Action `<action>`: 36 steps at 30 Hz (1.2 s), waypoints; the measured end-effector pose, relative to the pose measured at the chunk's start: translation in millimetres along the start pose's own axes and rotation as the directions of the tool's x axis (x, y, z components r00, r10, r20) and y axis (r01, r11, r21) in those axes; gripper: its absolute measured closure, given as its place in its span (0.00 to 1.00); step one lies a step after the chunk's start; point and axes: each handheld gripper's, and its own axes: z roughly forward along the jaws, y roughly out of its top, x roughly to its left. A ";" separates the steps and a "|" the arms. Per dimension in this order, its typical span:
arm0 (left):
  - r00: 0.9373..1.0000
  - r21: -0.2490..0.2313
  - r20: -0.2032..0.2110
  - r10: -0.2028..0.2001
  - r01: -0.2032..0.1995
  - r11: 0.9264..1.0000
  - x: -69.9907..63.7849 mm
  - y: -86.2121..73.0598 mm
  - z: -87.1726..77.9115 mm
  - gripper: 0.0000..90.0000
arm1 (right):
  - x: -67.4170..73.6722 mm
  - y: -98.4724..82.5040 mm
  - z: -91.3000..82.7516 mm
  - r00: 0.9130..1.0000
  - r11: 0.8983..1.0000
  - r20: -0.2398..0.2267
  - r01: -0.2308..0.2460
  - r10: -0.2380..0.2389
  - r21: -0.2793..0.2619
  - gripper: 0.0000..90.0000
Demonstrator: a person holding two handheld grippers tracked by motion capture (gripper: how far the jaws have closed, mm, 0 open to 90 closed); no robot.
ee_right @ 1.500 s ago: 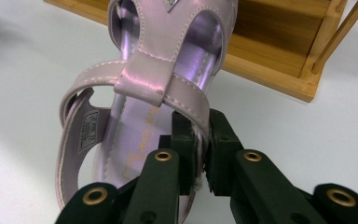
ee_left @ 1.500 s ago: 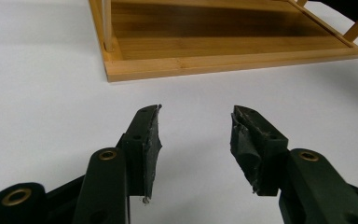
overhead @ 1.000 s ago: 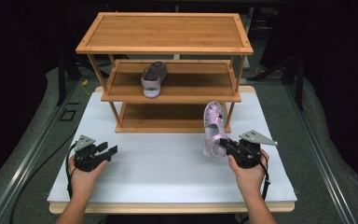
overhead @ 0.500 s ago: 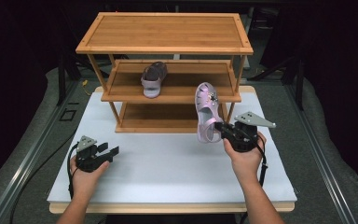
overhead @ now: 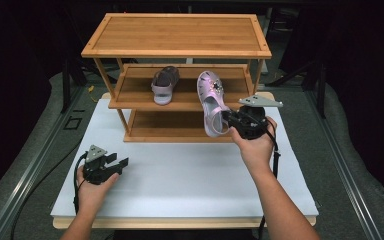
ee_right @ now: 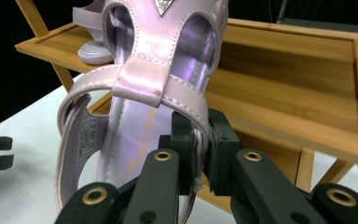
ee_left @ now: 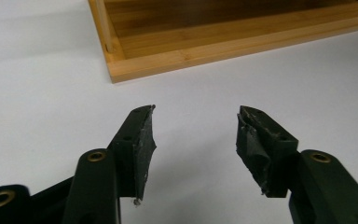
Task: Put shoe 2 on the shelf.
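Two sandals show in the high view: one (overhead: 165, 84) rests on the middle shelf of the wooden rack (overhead: 177, 35) at upper centre, and a pink one (overhead: 211, 102) hangs in the air just right of it, in front of that shelf's edge. The right gripper (overhead: 228, 118), at centre right of the frame, pinches the pink sandal by its heel strap; in the right gripper view the jaws press together on the strap (ee_right: 186, 105) at lower centre, the sole rising toward the top edge, toe up. The right hand (overhead: 256, 145) holds the tool above the white table (overhead: 190, 175). At lower left of the high view the left gripper (overhead: 119, 165) lies low over the table in the left hand (overhead: 92, 187). Its jaws stand spread apart with nothing between them, pointing at the rack's bottom shelf (ee_left: 223, 35) across the top of the left gripper view.
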 end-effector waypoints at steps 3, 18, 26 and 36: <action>1.000 0.011 -0.004 0.010 -0.010 1.000 -0.6 -0.3 1.5 0.45 | 1.2 6.8 5.4 1.000 1.000 0.006 -0.002 0.001 0.012 0.93; 1.000 0.004 -0.003 0.008 -0.008 1.000 -0.4 -0.7 2.3 0.38 | 5.2 41.1 43.8 0.999 0.999 0.036 -0.020 0.019 0.040 0.93; 1.000 0.004 0.009 0.004 -0.004 1.000 -0.5 -0.7 3.1 0.38 | 2.6 56.8 70.6 0.991 0.996 0.104 -0.087 0.084 0.025 0.93; 1.000 0.002 0.014 -0.013 0.013 1.000 3.1 -1.1 2.4 0.38 | 4.5 64.1 93.8 0.987 0.996 0.142 -0.076 0.070 0.039 0.93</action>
